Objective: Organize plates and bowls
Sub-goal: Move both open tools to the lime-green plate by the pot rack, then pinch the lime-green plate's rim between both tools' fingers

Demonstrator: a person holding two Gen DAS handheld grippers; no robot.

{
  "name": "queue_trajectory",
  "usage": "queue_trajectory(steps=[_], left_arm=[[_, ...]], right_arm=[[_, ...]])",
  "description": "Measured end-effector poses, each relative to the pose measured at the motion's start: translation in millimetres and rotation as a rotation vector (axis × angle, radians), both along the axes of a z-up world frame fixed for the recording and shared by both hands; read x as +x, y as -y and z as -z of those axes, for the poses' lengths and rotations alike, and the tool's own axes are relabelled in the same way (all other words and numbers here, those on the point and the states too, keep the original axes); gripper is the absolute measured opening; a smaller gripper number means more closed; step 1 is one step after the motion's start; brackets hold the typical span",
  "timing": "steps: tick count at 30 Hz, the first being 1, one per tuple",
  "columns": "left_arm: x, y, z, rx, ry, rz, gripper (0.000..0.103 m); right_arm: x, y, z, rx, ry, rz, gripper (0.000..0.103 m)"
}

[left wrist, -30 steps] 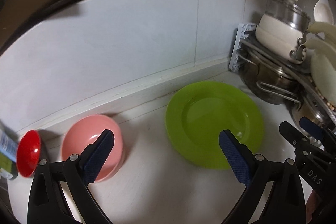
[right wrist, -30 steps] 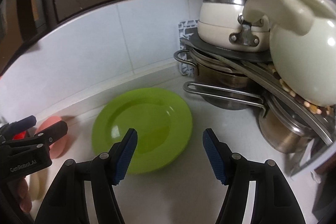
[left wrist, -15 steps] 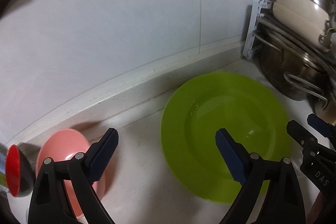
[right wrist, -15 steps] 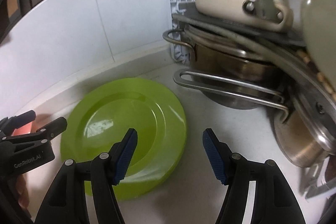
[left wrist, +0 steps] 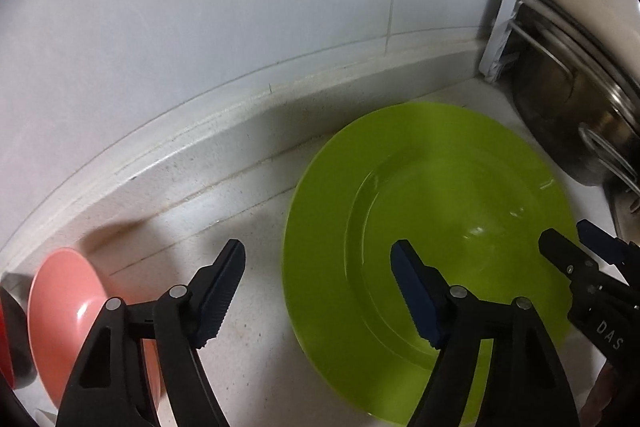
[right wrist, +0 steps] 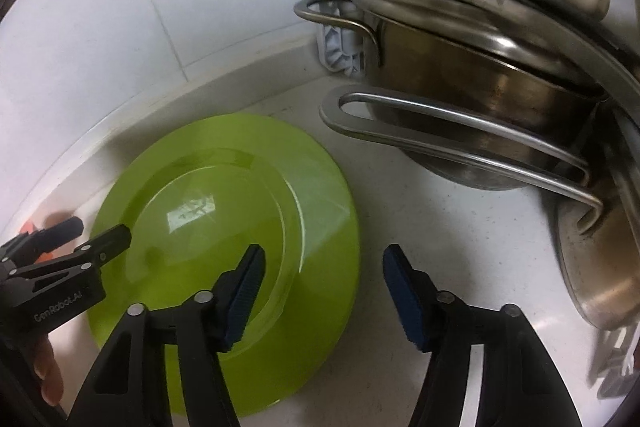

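The green plate (right wrist: 224, 211) lay flat between both spread, empty grippers, its right rim between the right gripper (right wrist: 320, 291) fingers.

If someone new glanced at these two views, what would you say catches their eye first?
The bright green plate dominates both views, lying flat on the white counter near the tiled wall. Both open grippers, left gripper and right gripper, straddle its opposite rims. To its right stands a crowded stack of steel pots, and a pink bowl sits at the far left.
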State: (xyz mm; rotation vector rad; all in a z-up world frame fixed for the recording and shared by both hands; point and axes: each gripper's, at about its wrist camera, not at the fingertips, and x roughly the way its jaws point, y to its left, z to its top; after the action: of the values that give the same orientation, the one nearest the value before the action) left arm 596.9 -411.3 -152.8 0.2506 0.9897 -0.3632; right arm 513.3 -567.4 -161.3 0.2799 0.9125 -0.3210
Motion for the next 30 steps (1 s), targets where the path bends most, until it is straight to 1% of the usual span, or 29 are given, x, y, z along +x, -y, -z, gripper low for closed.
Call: queue_trajectory(steps=[2, 3, 7, 9, 13, 14, 21, 26, 30], left_arm=[[3.4, -1.1, 2.5, 0.001, -0.013, -0.006, 0.067], [4.8, -1.0, 4.0, 0.000, -0.024, -0.005, 0.067], [10.7, 3.7, 7.8, -0.011, -0.051, -0.003, 0.062], [11.5, 4.4, 7.7, -0.012, -0.057, -0.002, 0.060], [13.3, 7.5, 7.3, -0.022, -0.080, 0.013, 0.047], [14.0, 9.2, 7.5, -0.018, -0.082, 0.014, 0.047], [16.7, 12.9, 7.4, -0.006, -0.090, -0.003, 0.044], [11.4, 14.2, 3.5, 0.019, -0.059, 0.000, 0.044], [3.2, 9.5, -3.7, 0.010, -0.037, 0.001, 0.044]], right_arm=[[5.7, 2.8, 5.1, 0.028, -0.028, -0.005, 0.059], [6.7, 3.2, 5.1, 0.021, -0.024, 0.001, 0.056], [12.4, 6.4, 5.6, 0.031, -0.038, -0.002, 0.054], [13.6, 6.0, 5.0, 0.032, -0.045, -0.006, 0.050], [20.6, 8.7, 5.1, 0.039, -0.057, -0.019, 0.046], [21.6, 9.4, 5.0, 0.047, -0.059, -0.023, 0.044], [34.4, 13.3, 6.5, 0.047, -0.091, -0.042, 0.042], [31.7, 11.6, 5.5, 0.059, -0.086, -0.044, 0.041], [25.1, 7.2, 0.1, 0.048, -0.069, -0.046, 0.041]])
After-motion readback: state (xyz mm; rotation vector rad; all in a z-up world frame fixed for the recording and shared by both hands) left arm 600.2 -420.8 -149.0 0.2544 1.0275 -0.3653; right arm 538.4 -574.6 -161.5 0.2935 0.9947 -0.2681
